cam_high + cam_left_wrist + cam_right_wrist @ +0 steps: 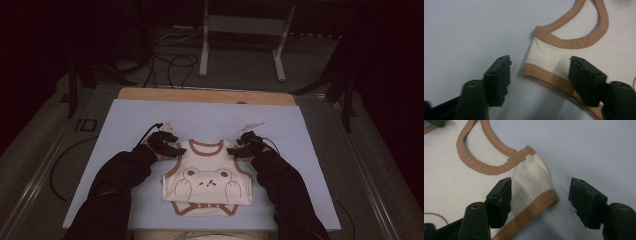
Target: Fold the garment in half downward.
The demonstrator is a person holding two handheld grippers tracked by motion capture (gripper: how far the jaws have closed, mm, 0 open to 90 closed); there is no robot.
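Cream bear bodysuit (207, 182) flat on pale mat (125, 120), left gripper (540, 75) and right gripper (540, 197) part-open, each straddling a shoulder strap, nothing clamped

Pale blue mat (125, 130) on wooden table (150, 94); white metal stand (243, 27) behind

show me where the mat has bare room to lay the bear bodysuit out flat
The pale blue mat is bare between its far edge and the cream bear-print baby bodysuit, and in strips along its left and right edges. The near middle is crowded: bodysuit, left gripper and right gripper at its shoulders, dark sleeves.
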